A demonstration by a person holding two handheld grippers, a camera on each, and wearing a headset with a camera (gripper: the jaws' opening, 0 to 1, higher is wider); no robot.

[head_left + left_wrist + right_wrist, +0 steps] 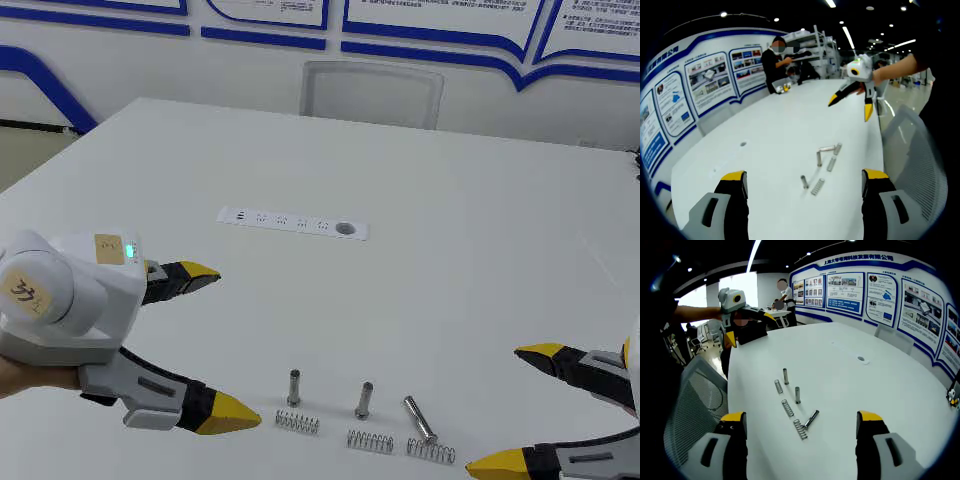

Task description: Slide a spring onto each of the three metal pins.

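Steel pins [364, 398] and loose springs [370, 441] sit on the table [450, 250] between left gripper [228, 345] and right gripper [505, 408], jaws apart on both; springs look light, squashy; pinch one gently mid-coil.

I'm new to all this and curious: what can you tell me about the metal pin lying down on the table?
The fallen pin is a short, shiny, silvery metal rod. It lies flat on the white table, at an angle, near the table's front edge. One end reaches a coil spring lying beside it; whether they touch is unclear. Nothing grips it.
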